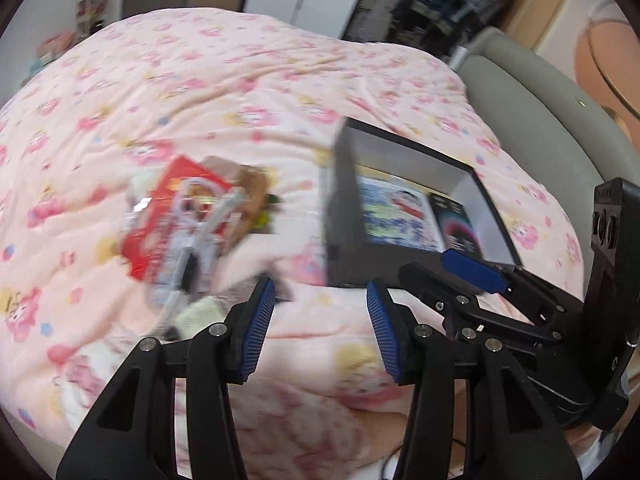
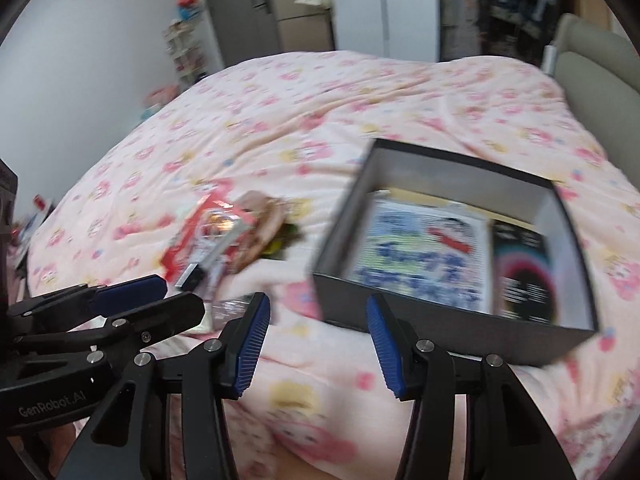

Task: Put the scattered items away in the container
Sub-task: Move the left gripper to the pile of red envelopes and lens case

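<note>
A black open box [image 1: 344,200] [image 2: 448,320] lies on the pink bed; inside it are a blue-and-white printed card [image 2: 424,256] and a black packet [image 2: 524,276]. Left of it sits a blurred pile: a red packet [image 1: 176,208] [image 2: 212,232], a brown item [image 1: 252,196] [image 2: 260,228], a pen [image 1: 200,252] and a white piece [image 1: 200,312]. My left gripper [image 1: 322,320] is open and empty, near the pile's lower right. My right gripper [image 2: 318,340] is open and empty, just in front of the box's near wall. Each gripper shows in the other's view.
The pink patterned bedspread [image 1: 240,80] [image 2: 320,100] covers the bed. A grey headboard [image 1: 540,100] [image 2: 592,72] runs along the right. Shelves and a door stand beyond the far side of the bed.
</note>
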Demonstrator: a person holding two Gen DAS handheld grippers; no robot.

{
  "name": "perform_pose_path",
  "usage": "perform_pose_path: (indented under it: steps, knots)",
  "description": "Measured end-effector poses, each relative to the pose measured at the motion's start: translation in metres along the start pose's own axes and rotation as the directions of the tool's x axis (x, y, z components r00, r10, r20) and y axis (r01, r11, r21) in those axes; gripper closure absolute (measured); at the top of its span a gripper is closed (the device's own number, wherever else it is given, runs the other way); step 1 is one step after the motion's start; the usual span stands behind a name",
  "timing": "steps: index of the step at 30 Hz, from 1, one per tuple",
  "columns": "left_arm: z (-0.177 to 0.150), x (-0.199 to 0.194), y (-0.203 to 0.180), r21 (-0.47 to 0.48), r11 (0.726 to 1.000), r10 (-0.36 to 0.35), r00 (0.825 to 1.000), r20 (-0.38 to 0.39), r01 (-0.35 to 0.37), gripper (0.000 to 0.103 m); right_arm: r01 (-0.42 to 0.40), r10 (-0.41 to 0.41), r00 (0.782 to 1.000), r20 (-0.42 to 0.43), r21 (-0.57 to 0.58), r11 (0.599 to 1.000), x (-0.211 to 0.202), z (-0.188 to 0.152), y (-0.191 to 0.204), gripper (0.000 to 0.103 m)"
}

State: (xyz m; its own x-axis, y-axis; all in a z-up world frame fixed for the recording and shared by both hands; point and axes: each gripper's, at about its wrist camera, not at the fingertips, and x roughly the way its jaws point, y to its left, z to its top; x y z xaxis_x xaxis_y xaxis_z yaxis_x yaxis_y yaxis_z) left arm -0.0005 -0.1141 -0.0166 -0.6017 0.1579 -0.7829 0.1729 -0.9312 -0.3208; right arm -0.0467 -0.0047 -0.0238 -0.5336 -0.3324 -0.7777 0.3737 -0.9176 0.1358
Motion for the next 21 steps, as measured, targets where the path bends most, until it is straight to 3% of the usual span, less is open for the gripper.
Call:
perform_pose_path:
  steps: [3,7,13,15,16,21]
  knots:
    - [0.004,-0.001,0.027,-0.037,0.999,0.031,1.000,0.004,-0.030,0.054,-0.060,0.060,0.998,-0.034,-0.001,0.998,0.021,0.007,0.019,0.056]
    - [0.012,0.005,0.073,-0.166,0.985,0.044,0.999,-0.025,-0.047,0.054,-0.141,0.140,0.987,-0.078,-0.005,0.990,0.047,0.019,0.040,0.056]
    - [0.032,0.017,0.136,-0.258,0.954,0.148,0.989,-0.030,-0.150,0.055,-0.148,0.148,0.978,-0.150,0.007,0.989,0.083,0.030,0.057,0.056]
    - [0.038,0.024,0.156,-0.277,0.946,0.163,0.985,-0.053,-0.171,0.061,-0.145,0.143,0.976,-0.167,-0.004,0.989,0.093,0.033,0.062,0.056]
    - [0.040,0.029,0.165,-0.285,0.942,0.163,0.984,-0.068,-0.176,0.069,-0.149,0.145,0.973,-0.177,-0.007,0.989,0.099,0.035,0.065,0.056]
    - [0.043,0.058,0.208,-0.318,0.938,0.095,0.984,-0.153,-0.140,0.069,-0.211,0.197,0.959,-0.205,-0.049,0.976,0.123,0.047,0.088,0.056]
